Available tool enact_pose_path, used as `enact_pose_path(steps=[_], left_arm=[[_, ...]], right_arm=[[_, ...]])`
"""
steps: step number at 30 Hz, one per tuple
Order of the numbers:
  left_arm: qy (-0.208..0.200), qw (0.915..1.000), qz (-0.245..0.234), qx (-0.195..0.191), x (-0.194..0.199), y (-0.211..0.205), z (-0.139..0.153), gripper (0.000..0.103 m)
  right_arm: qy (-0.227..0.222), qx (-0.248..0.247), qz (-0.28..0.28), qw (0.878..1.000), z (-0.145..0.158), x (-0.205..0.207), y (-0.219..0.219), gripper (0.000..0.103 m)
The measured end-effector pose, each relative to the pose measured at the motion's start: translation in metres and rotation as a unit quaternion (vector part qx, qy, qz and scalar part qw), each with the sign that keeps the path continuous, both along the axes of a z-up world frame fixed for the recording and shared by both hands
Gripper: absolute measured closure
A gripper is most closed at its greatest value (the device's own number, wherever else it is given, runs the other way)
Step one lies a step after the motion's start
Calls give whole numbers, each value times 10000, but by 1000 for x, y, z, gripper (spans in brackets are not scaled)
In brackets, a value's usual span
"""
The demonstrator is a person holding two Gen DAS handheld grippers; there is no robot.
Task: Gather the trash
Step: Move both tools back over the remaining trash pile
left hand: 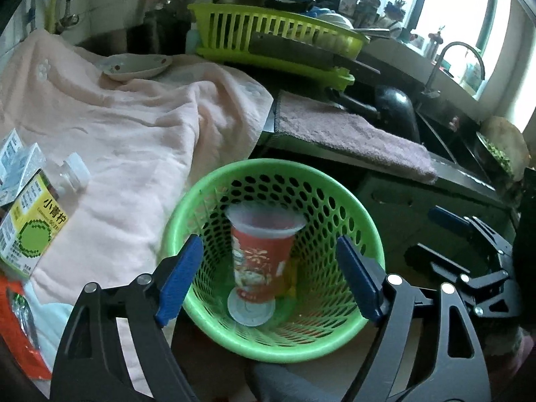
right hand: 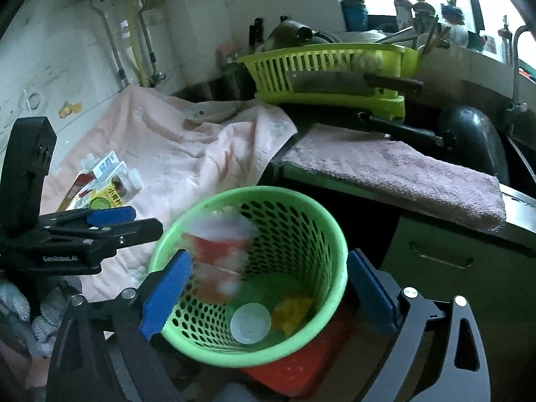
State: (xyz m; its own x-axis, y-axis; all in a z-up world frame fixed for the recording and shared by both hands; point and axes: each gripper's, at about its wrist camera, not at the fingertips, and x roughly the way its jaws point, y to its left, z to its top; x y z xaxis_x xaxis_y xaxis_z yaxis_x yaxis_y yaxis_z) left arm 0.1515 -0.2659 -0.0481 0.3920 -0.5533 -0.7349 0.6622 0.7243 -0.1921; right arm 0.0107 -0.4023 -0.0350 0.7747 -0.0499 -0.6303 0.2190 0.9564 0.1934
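Note:
A green perforated basket (left hand: pixel 335 331) (right hand: pixel 321 231) sits in front of both grippers. Inside it a red paper cup (left hand: pixel 261 254) leans mouth-up; in the right wrist view the red paper cup (right hand: pixel 214 261) is blurred. A white lid (left hand: pixel 249 308) (right hand: pixel 250 323) and a yellow scrap (right hand: pixel 291 311) lie on the basket floor. My left gripper (left hand: pixel 269 242) (right hand: pixel 145 219) is open over the basket with nothing held. My right gripper (right hand: pixel 269 256) (left hand: pixel 423 231) is open too, its blue pads outside the rim. A yellow-green juice carton (left hand: pixel 33 227) (right hand: pixel 104 199), a clear bottle (left hand: pixel 72 174), small white boxes (left hand: pixel 16 157) and an orange wrapper (left hand: pixel 20 328) lie on the pink cloth.
The pink cloth (left hand: pixel 117 127) covers the counter and carries a saucer (left hand: pixel 134 65). A lime dish rack (left hand: pixel 268 30) with a cleaver stands behind. A mauve towel (left hand: pixel 351 134) hangs over the counter edge beside a sink (left hand: pixel 435 134) with a dark pan. Something red (right hand: pixel 301 368) lies under the basket.

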Motion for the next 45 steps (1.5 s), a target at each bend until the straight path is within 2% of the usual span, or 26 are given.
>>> enact_pose_path(steps=[9, 16, 21, 33, 40, 45], left_arm=[[-204, 9993, 329, -9, -11, 35, 15, 22], [-316, 9959, 849, 7, -17, 91, 25, 22], [-460, 9898, 1343, 81, -18, 135, 31, 22], [-593, 9637, 2602, -8, -15, 264, 46, 22], [-644, 9461, 3173, -113, -20, 323, 51, 22], [-637, 9368, 3435, -188, -23, 354, 51, 22]], right_arm=[[-15, -18, 278, 9996, 5, 7, 22, 12], [14, -11, 626, 9980, 8, 21, 52, 12], [54, 142, 929, 9956, 9, 34, 75, 12], [196, 345, 1828, 9824, 10, 72, 159, 12], [360, 637, 2416, 9676, 8, 94, 214, 12], [467, 807, 2795, 9556, 5, 110, 256, 12]])
